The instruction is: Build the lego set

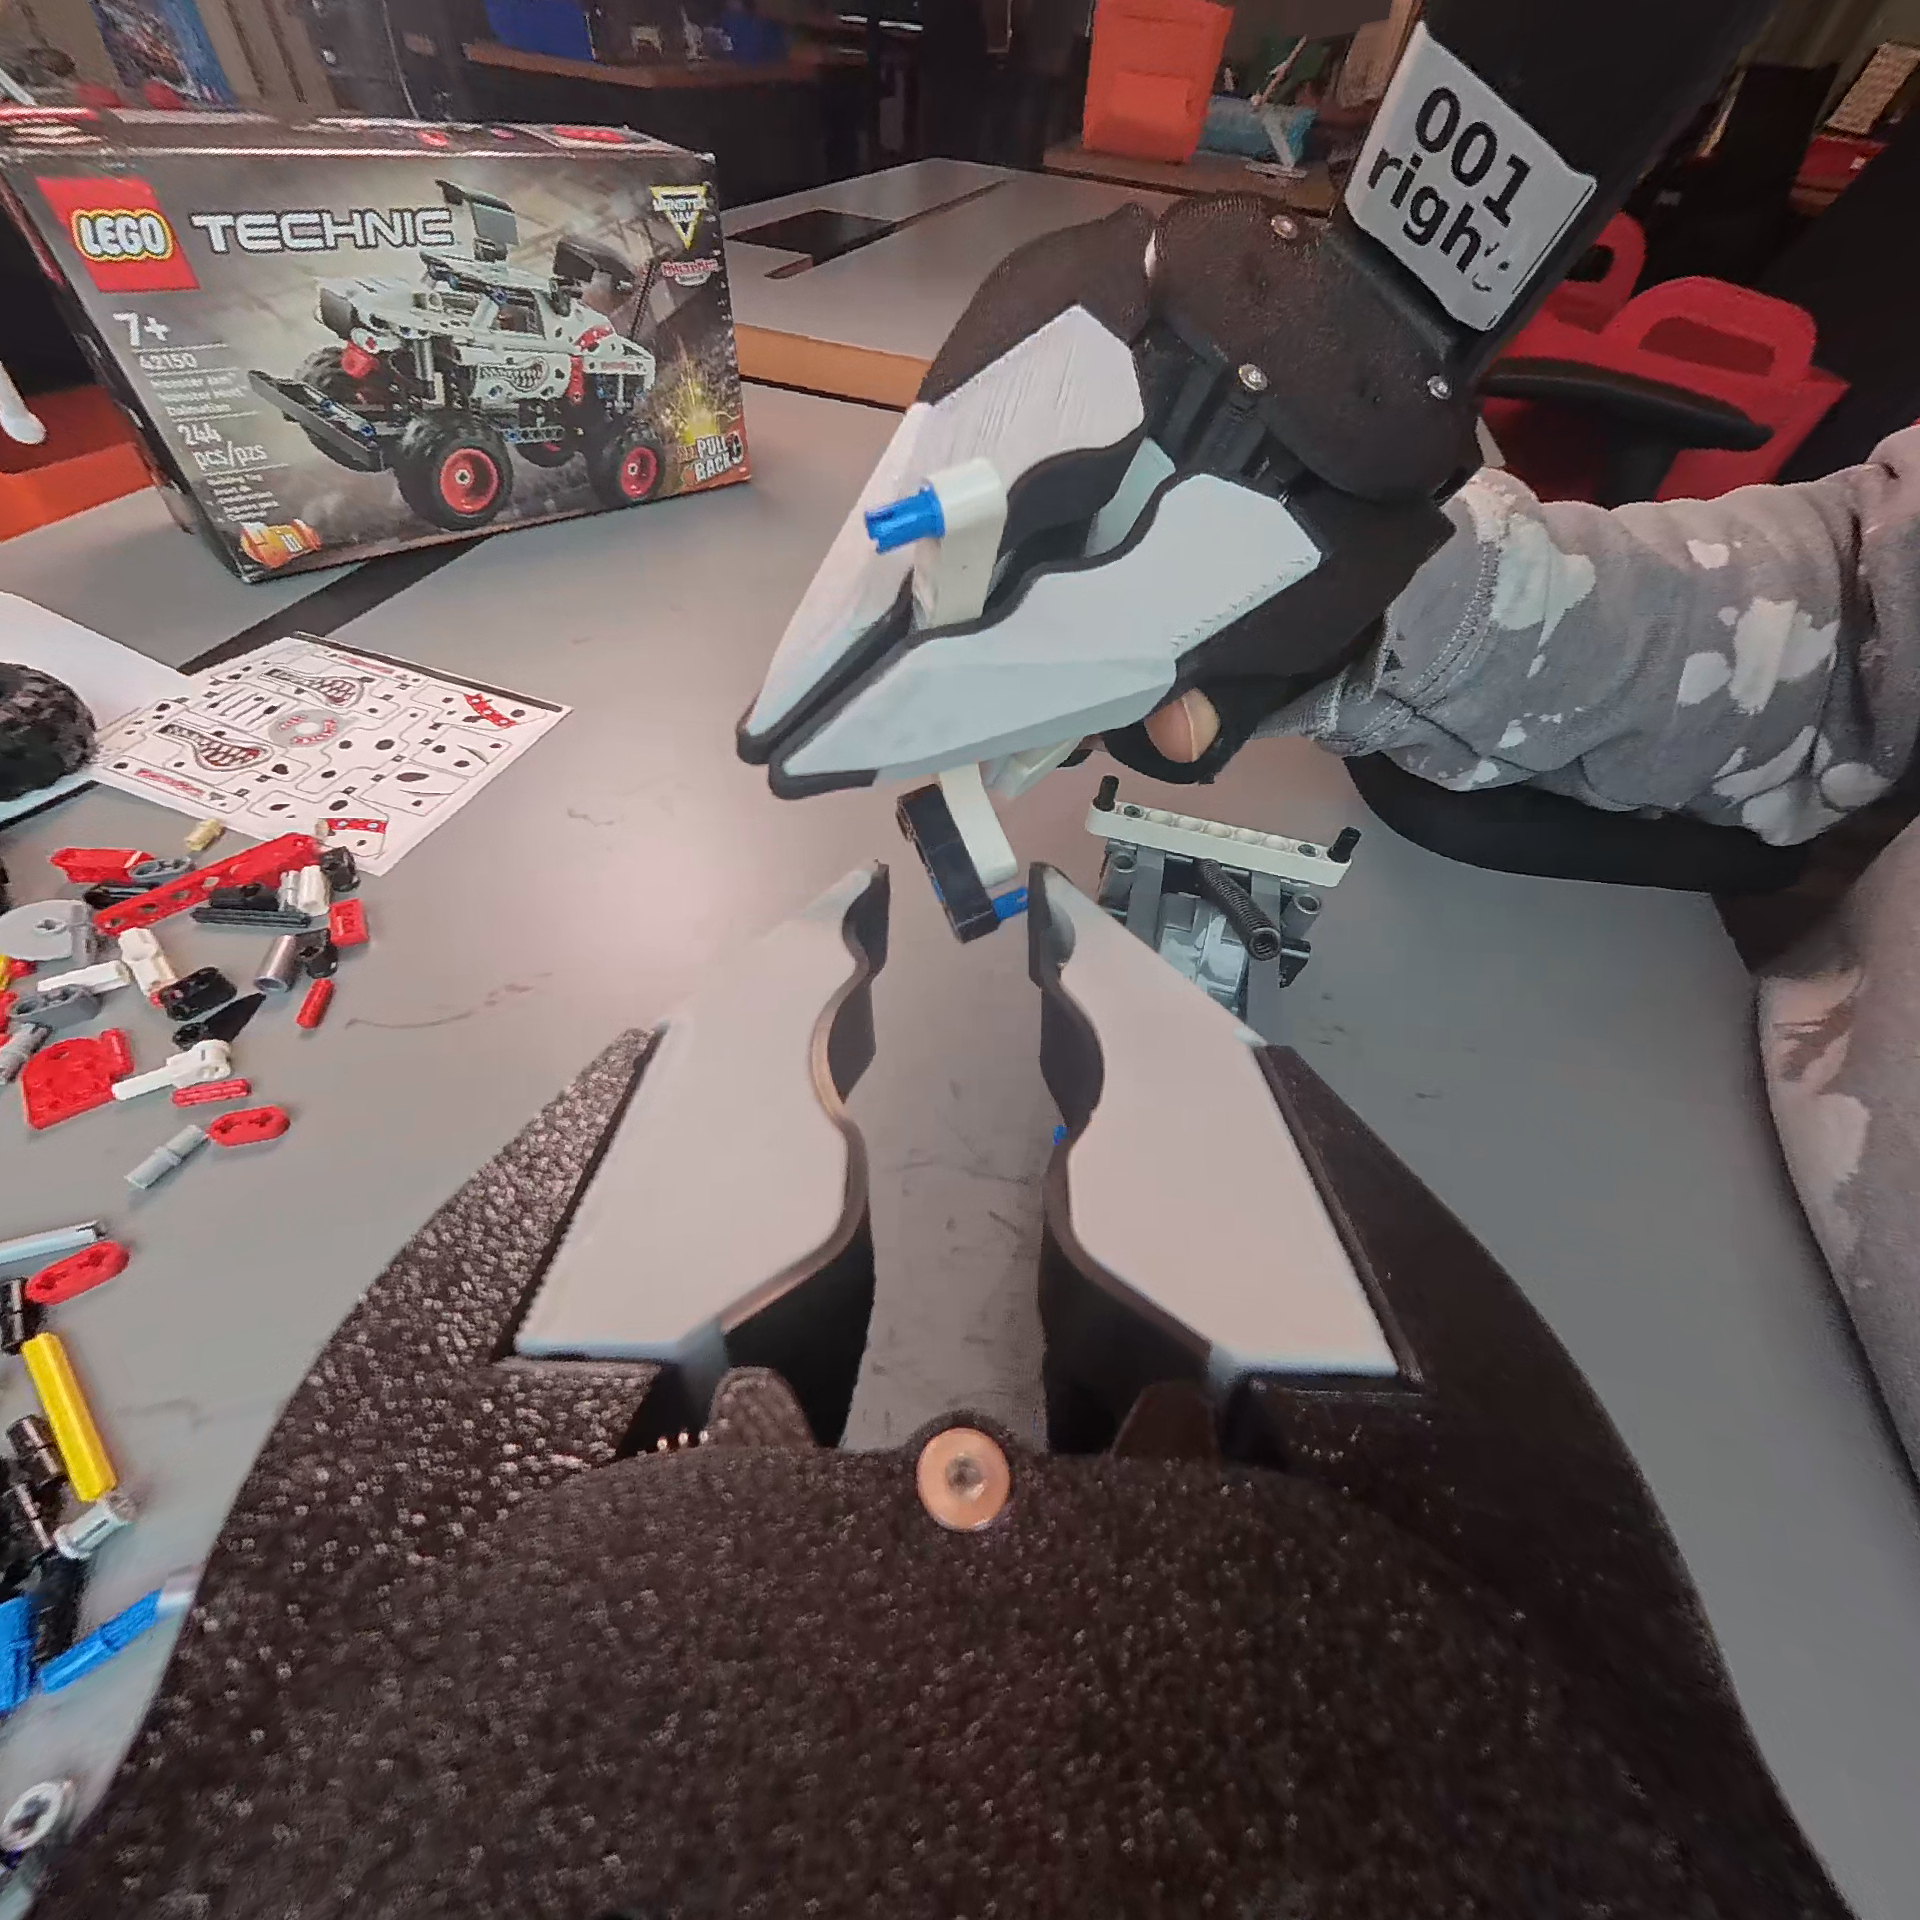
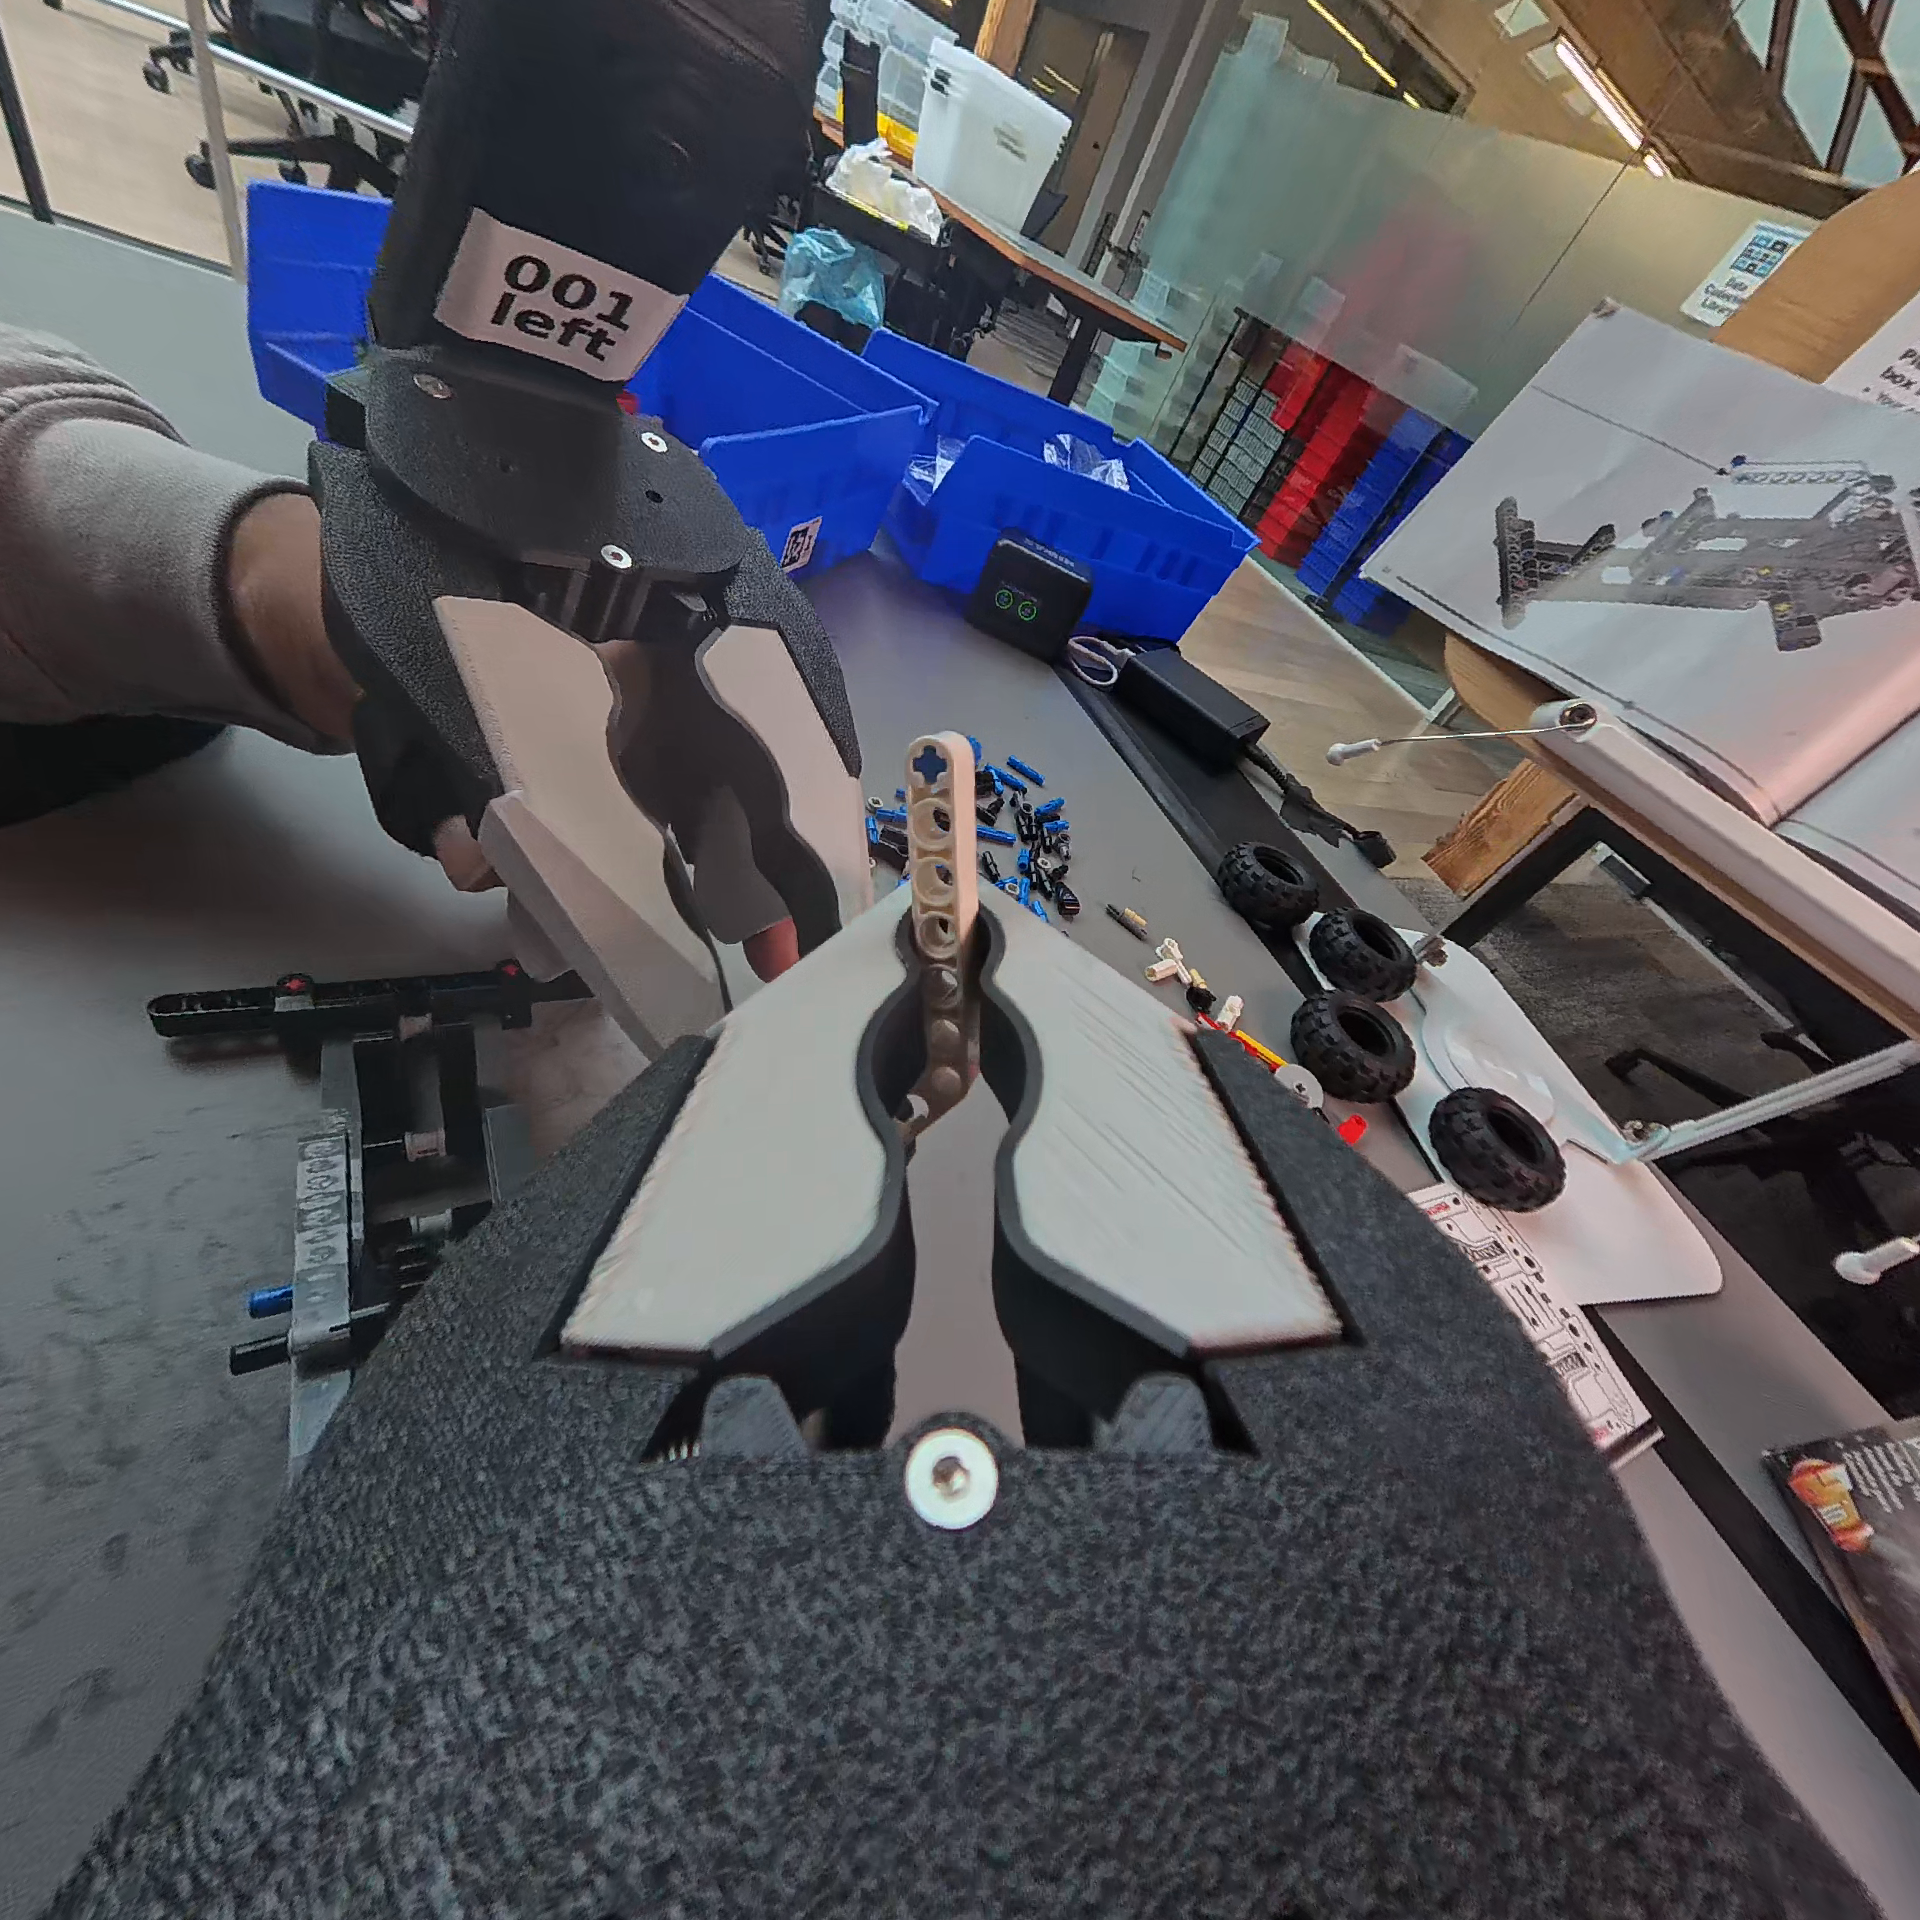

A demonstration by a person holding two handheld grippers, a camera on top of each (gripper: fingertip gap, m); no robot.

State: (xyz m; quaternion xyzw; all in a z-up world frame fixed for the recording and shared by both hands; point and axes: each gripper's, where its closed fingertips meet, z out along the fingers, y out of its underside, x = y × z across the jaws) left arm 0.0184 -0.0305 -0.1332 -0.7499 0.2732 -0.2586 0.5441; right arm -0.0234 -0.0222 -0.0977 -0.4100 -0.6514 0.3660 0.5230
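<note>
The right gripper [image 2: 940,940] has its jaws pinching a white beam [image 2: 940,831], held in the air above the bench [image 1: 623,987]. The left gripper [image 1: 956,883] has its jaws spread, just below the beam's black piece [image 1: 951,862]

- the left wrist view looks forward and down along the left gripper [image 1: 956,914], close over the grey table [image 1: 644,997].
- the right wrist view looks along the right gripper [image 2: 940,935], tilted, toward blue bins [image 2: 1039,499] beyond.
- each shows the other gripper close ahead; both share the table.
</note>
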